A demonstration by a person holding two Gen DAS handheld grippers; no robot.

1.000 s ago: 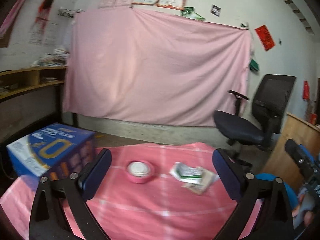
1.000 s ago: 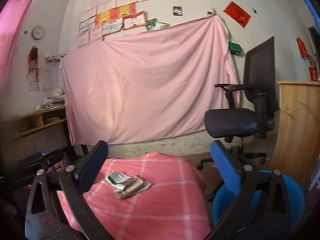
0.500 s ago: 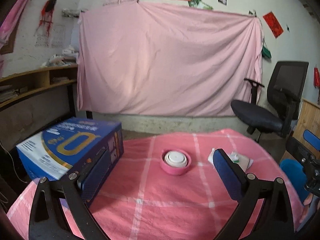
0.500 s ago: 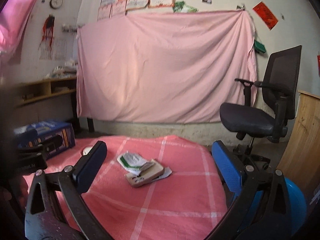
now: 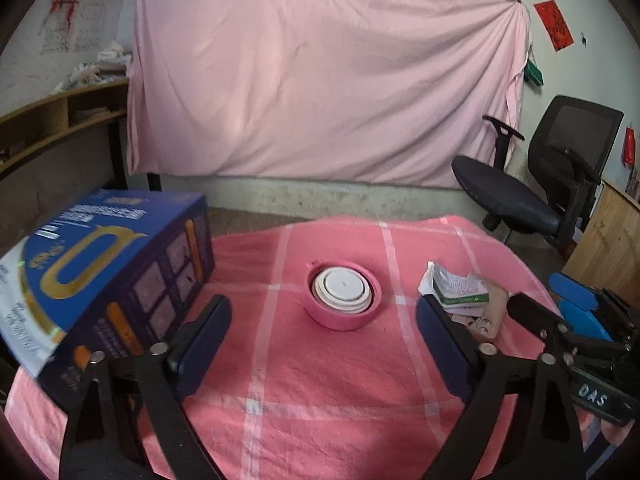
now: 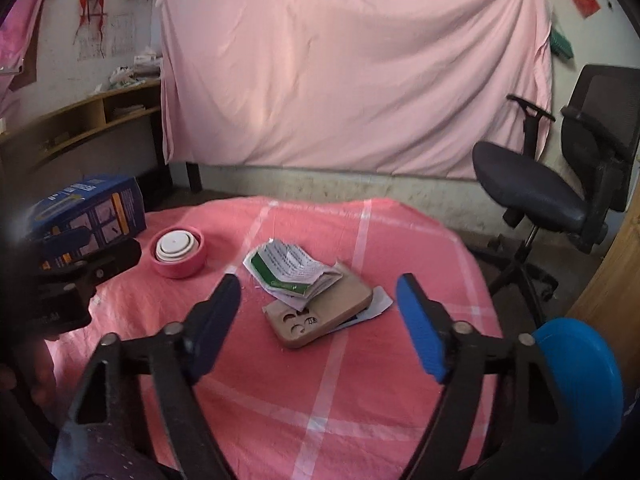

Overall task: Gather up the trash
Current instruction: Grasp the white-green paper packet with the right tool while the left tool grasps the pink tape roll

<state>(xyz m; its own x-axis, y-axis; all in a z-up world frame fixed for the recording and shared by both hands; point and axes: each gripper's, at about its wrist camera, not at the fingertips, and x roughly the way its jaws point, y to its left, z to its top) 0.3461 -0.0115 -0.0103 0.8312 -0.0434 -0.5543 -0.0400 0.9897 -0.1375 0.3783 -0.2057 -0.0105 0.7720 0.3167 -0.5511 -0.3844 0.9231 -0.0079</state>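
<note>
A crumpled green-and-white paper (image 6: pixel 292 268) lies on a tan phone case (image 6: pixel 320 316) on the table's pink checked cloth (image 6: pixel 340 400). My right gripper (image 6: pixel 319 285) hangs over the cloth just short of them. Its jaws are closing, and the pads touch nothing. A round pink container with a white lid (image 5: pixel 342 300) sits mid-table. My left gripper (image 5: pixel 323 307) is just short of it, jaws closing with nothing pressed between them. The paper (image 5: pixel 456 292) also shows at the right of the left wrist view.
A big blue box (image 5: pixel 100 276) stands on the table's left, close to the left finger. A blue bin (image 6: pixel 580 380) sits beside the table at the right. A black office chair (image 6: pixel 560 184) stands beyond it, and a pink sheet hangs behind.
Both grippers have come forward and down toward the table and tilted downward. The container and the paper pile look larger and nearer. Both pairs of jaws have narrowed a little.
</note>
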